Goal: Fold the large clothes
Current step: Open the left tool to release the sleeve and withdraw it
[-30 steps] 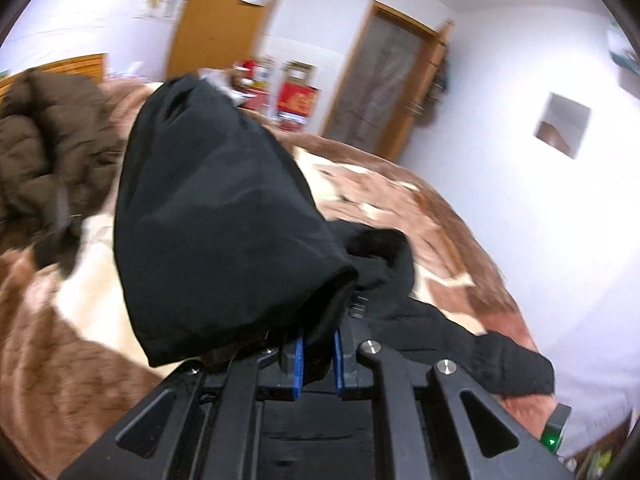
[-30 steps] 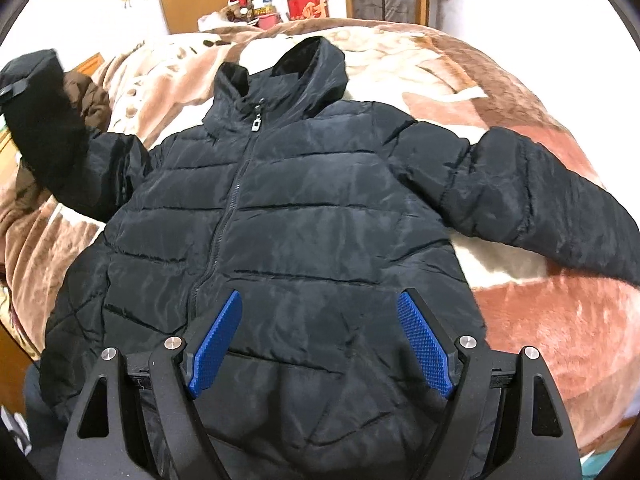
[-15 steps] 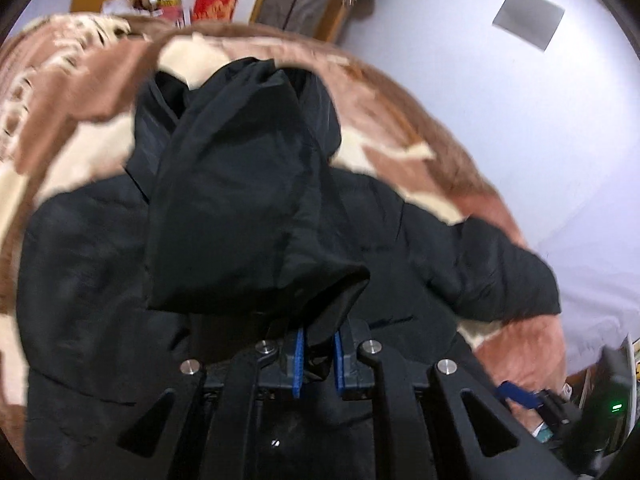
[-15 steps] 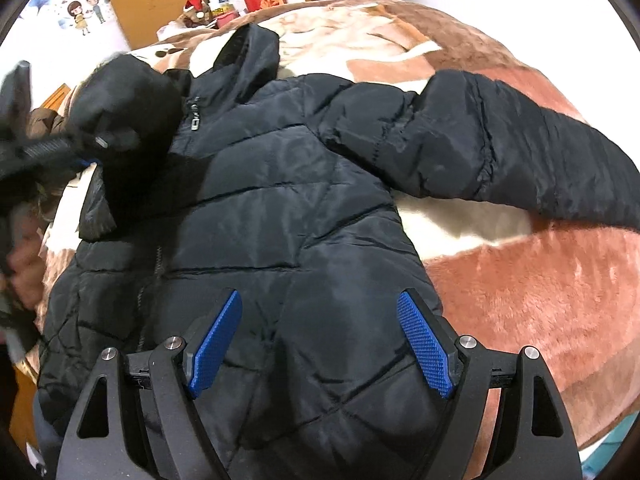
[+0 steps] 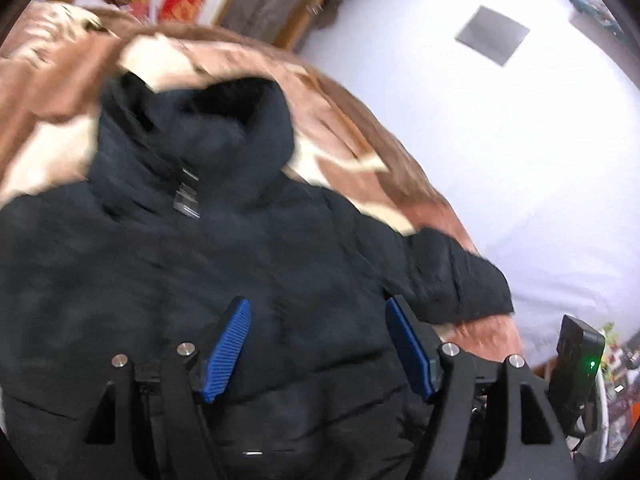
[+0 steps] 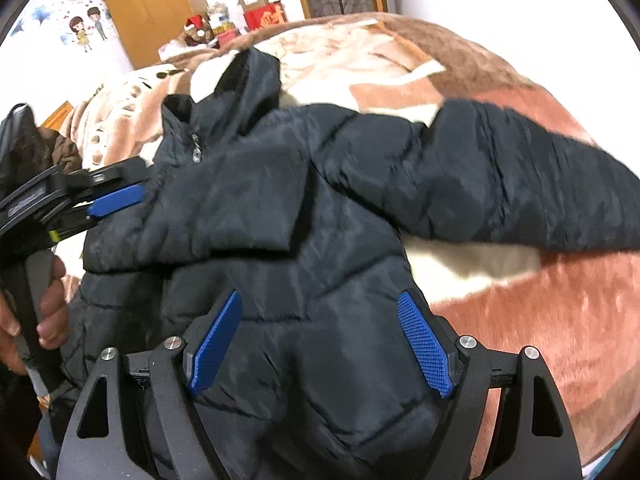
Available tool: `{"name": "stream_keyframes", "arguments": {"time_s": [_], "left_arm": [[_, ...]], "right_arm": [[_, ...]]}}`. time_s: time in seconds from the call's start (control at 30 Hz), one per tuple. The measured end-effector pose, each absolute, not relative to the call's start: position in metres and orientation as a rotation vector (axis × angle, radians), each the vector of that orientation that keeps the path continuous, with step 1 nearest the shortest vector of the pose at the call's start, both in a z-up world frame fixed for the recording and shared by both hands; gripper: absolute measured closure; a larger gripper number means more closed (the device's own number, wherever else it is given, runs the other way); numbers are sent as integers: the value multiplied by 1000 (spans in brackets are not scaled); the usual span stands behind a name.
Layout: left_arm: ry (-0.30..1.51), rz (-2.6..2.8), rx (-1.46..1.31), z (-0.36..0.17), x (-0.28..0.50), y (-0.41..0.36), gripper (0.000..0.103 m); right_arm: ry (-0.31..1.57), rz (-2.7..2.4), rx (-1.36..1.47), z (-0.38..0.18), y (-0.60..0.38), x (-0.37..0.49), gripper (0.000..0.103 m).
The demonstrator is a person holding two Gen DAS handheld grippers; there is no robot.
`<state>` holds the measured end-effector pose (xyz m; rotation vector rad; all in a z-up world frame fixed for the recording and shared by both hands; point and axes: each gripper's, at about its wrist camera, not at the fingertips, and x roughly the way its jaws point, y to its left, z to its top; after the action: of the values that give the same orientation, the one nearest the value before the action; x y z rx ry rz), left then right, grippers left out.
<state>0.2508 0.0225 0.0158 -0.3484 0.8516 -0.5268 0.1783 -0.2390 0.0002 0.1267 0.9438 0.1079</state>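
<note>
Both pairs of blue-padded fingers are spread wide with nothing between them: the left gripper (image 5: 318,344) and the right gripper (image 6: 320,344) each hover over the lower front of a black padded jacket (image 6: 312,264). The jacket lies face up and zipped on a bed, its hood (image 6: 250,80) pointing to the far side and its hem nearest the cameras. One sleeve (image 6: 216,208) is folded in across the chest, ending just beside the zip; seen from the right wrist camera, the left gripper sits at the left edge by this sleeve, held in a bare hand (image 6: 44,312), its pads parted and released. The other sleeve (image 6: 532,184) lies stretched straight out to the right over the bedding, not yet folded. So the fold appears to be at an early stage: one sleeve is in, while the second sleeve, the hood and the body remain to be done. Beneath the jacket is a brown and cream plush blanket (image 6: 540,320). A dark brown garment (image 6: 64,148) is heaped at the far left. Beyond the bed stand red boxes (image 6: 266,16), wooden doors and white walls. The left wrist view is blurred.
</note>
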Motion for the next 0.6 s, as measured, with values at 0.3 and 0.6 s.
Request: {"name": "stream_keyframes", "arguments": {"time_s": [0.3,0.6], "left_arm": [[906,-81,-315,-18,294,174,52],[931,-44,-239,-74,329,165,59]], "right_arm": [[983,169,47,-36,-185,268,57],[1049,112,-13,-83,-183,336,60]]}}
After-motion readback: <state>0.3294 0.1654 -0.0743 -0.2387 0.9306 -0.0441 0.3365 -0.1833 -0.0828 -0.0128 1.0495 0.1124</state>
